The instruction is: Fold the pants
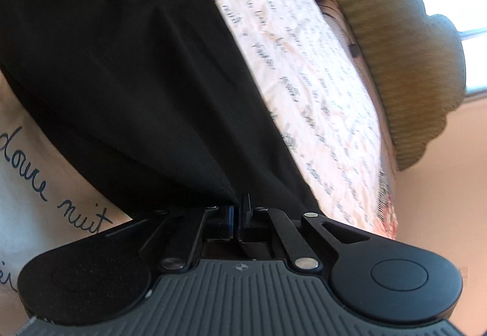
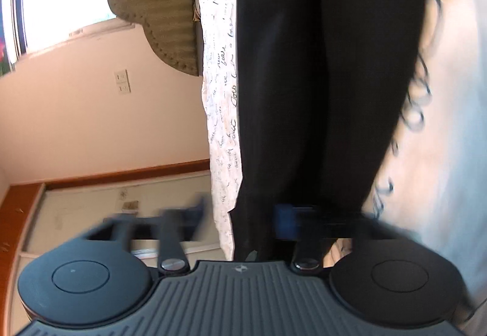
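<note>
Stretching away from both cameras, the black pants were seen draped over the bed's script-printed sheet, toward the padded headboard at the bed's far edge. The jaws of the left gripper were drawn together and clamped on a bunched edge of the pants. The jaws of the right gripper were blurred but spread wide apart, with the pants' fabric lying between them, not pinched.

Left tool pinching black pants, script-printed bedsheet beneath
</note>
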The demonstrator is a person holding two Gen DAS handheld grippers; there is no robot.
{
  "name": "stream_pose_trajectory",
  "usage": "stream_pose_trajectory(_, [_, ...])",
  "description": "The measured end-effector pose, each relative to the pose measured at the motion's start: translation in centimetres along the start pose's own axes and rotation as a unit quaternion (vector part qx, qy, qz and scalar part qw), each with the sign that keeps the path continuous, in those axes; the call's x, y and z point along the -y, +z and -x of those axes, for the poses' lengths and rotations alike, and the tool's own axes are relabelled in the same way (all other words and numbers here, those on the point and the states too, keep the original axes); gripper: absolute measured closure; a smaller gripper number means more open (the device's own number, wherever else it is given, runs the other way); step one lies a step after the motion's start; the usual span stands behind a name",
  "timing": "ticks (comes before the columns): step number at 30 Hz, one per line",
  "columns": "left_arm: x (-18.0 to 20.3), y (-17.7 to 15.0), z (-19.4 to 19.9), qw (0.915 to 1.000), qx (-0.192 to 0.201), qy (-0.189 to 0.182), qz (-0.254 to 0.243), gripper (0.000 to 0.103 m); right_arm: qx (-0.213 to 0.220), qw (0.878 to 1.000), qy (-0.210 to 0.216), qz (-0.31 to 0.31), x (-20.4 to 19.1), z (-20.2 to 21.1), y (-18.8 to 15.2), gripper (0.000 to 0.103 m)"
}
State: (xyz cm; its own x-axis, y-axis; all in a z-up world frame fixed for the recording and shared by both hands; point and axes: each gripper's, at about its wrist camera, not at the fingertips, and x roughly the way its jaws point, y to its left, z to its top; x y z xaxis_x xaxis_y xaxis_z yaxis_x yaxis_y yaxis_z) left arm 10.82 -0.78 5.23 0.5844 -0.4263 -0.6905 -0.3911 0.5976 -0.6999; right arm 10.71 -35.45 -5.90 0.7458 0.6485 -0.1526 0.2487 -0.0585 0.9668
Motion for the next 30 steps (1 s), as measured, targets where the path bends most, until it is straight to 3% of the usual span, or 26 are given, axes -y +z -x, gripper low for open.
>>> stream_pose_trajectory(2, [0.0, 0.2, 0.7, 0.9999, -0.001, -0.009, -0.005, 0.102, -0.012, 0.999, 0.029, 0.005, -0.4, -0.8, -0.6, 0.026])
stream_pose_trajectory(6, [-0.3, 0.7, 1.2, 0.9997, -0.007, -0.023, -0.008, 0.102, -0.014, 0.999, 0.045, -0.008, -0.5, -2.7, 0.1, 0.026])
stream_pose_trajectory(10, [-1.2, 0.9, 0.7, 0.9996, -0.017, -0.023, -0.008, 0.102, 0.052, 0.991, 0.106, -0.056, 0.7, -1.2, 3.4, 0.027])
stream_pose_trajectory(14, [-1.0, 0.6, -1.1, 0.9988, -0.040, -0.026, -0.011, 0.100, 0.112, 0.971, 0.191, -0.089, 1.4, 3.9, 7.6, 0.027])
stream_pose_trajectory(19, [-0.9, 0.4, -1.5, 0.9987, -0.046, -0.014, -0.015, 0.100, 0.187, 0.948, 0.251, -0.056, 0.8, 9.6, 9.7, 0.027])
stream_pose_trajectory(26, [-1.3, 0.2, -0.8, 0.9985, -0.053, -0.008, -0.014, 0.100, 0.178, 0.970, 0.160, -0.036, 1.3, 9.7, 9.0, 0.027])
stream_pose_trajectory(30, [-1.7, 0.1, -0.7, 0.9982, -0.057, -0.008, -0.015, 0.097, 0.227, 0.974, 0.013, 0.001, 0.0, 10.7, 8.7, 0.029])
